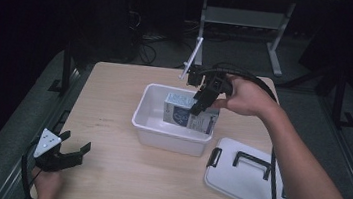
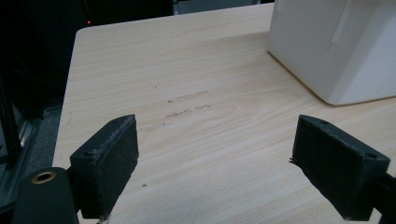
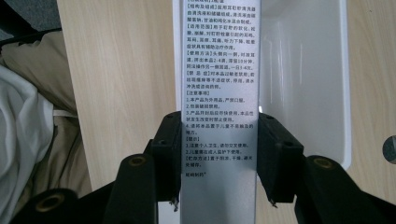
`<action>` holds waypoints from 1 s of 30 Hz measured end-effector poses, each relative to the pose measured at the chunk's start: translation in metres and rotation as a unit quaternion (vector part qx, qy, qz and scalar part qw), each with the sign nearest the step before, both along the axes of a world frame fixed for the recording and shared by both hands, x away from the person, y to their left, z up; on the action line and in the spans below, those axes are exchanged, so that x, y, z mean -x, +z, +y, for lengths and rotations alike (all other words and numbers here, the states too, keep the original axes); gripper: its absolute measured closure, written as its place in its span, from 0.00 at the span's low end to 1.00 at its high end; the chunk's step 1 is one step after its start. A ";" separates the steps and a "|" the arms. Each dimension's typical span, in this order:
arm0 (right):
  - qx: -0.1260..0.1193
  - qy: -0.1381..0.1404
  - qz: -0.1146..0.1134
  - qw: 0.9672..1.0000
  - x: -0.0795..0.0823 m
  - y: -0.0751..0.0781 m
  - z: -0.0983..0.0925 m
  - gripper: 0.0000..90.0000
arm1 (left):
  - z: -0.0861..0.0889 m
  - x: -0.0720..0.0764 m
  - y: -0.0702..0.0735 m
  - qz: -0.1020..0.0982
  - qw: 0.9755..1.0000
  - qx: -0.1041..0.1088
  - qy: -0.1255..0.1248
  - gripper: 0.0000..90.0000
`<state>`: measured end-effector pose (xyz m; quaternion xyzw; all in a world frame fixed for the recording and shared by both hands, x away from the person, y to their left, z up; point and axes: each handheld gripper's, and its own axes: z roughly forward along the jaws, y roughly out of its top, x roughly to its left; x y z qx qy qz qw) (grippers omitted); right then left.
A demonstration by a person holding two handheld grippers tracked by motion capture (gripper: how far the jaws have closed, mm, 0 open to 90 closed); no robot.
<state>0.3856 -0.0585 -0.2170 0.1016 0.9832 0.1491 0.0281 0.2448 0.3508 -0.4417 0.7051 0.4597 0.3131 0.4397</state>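
A white and blue printed box [image 1: 189,113] stands inside the white plastic bin [image 1: 149,124] at the table's middle. My right gripper [image 1: 198,107] reaches down from the far side and is shut on the box's right end. In the right gripper view both black pads [image 3: 172,154] press the grey printed side of the box [image 3: 218,70], with the bin's white wall [image 3: 336,93] beyond. My left gripper [image 1: 77,152] rests at the table's near left corner, jaws wide open and nothing between them. In the left gripper view [image 2: 215,163] bare wood lies between its pads.
A white lid [image 1: 250,181] with a black handle and black latches lies flat at the near right. The bin's corner [image 2: 327,46] stands ahead of the left gripper. A metal table frame [image 1: 277,40] and cables stand beyond the far edge.
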 end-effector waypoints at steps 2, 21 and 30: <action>0.002 0.000 0.000 1.000 -0.001 -0.001 0.001 0.62 | 0.000 0.000 0.000 0.000 1.000 0.000 0.000 0.15; 0.007 0.005 0.001 1.000 -0.008 -0.012 0.014 0.62 | 0.002 0.001 0.001 -0.001 1.000 0.002 0.002 0.15; -0.003 0.001 0.006 1.000 -0.011 -0.022 0.012 0.62 | 0.001 0.001 0.000 -0.001 1.000 0.004 0.002 0.15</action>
